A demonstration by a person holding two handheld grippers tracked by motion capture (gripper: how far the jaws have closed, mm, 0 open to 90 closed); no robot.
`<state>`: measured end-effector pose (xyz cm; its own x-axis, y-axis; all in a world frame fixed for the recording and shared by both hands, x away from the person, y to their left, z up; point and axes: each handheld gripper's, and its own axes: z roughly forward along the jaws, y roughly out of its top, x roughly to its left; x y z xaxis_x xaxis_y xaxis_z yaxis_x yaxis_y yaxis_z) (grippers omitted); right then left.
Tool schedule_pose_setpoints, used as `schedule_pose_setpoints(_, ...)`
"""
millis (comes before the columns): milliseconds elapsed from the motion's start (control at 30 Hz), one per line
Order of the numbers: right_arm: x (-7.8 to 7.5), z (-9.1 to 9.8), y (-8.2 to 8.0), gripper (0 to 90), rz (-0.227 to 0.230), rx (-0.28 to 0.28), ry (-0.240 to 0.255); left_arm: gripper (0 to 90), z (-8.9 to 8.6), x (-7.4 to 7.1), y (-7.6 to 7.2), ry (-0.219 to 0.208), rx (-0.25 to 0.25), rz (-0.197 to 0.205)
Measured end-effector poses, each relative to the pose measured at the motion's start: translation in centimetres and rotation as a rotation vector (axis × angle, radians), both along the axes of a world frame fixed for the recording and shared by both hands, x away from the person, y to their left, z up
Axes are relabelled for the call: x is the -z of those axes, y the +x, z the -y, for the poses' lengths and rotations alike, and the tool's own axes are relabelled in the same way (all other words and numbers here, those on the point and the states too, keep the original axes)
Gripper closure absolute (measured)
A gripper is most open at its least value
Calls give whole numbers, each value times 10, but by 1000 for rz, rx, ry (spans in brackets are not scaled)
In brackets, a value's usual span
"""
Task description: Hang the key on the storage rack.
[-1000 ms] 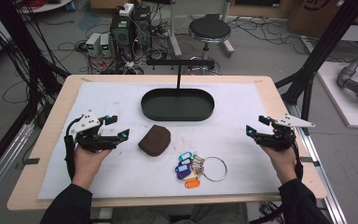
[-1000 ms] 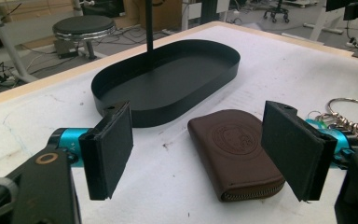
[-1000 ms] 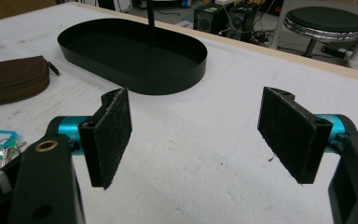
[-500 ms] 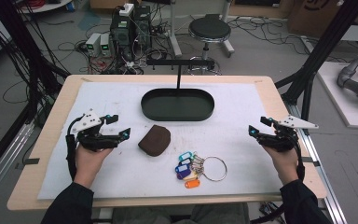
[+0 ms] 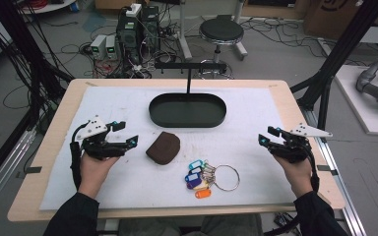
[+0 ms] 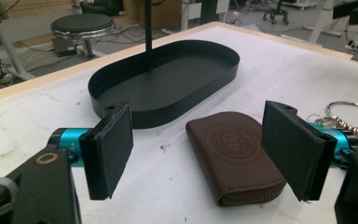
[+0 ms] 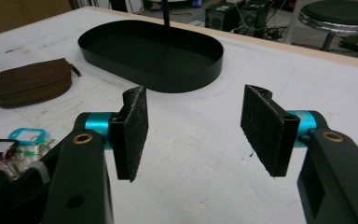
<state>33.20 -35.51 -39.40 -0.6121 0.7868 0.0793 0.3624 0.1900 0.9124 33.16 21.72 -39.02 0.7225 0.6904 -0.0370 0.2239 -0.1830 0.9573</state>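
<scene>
The brown wallet [image 5: 163, 147] lies mid-desk, just right of the left gripper [image 5: 126, 133], whose fingers stand open and empty. The right gripper [image 5: 267, 135], well apart, has been closing on nothing.

On the worktop [image 5: 128, 105] lie one brown zip wallet [image 5: 163, 147], one black oval tray [image 5: 187, 109] and one key ring [image 5: 226, 177] carrying about five coloured tags [image 5: 195, 176]. Two tools are present: left tool [image 5: 122, 135], right tool [image 5: 267, 135].
</scene>
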Motion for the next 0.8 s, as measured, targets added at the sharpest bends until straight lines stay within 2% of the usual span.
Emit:
schedule_pose_setpoints(33,1,-3,-1,452,-22,-7,-1,256,-1,0,0,-5,-3,0)
schedule_pose_setpoints(67,1,-3,-1,452,-22,-7,-1,256,-1,0,0,-5,-3,0)
schedule_pose_setpoints(100,4,-8,-4,469,-47,-5,-16,256,-1,0,0,-2,-5,-3)
schedule_pose_setpoints(133,4,-8,-4,469,-47,-5,-16,256,-1,0,-1,-3,-6,-4)
schedule_pose_setpoints(167,6,-13,-7,476,-59,-14,-28,256,-2,2,-2,-28,-3,-9)
schedule_pose_setpoints(233,10,-20,-12,484,-72,-20,-45,256,-4,4,-2,-40,-1,-23)
schedule_pose_setpoints(300,11,-23,-14,484,-79,-21,-54,256,-4,4,-2,-41,-6,-31)
schedule_pose_setpoints(333,13,-32,-20,503,-94,-20,-72,256,-6,5,-3,-30,-17,-35)
schedule_pose_setpoints(400,15,-39,-25,508,-104,-25,-89,256,-7,6,-6,-36,-20,-36)
schedule_pose_setpoints(567,18,-53,-39,519,-130,-68,-141,256,-8,8,-13,-26,-23,-36)
schedule_pose_setpoints(800,31,-62,-44,566,-153,-86,-190,256,-6,10,-21,-24,-12,-21)
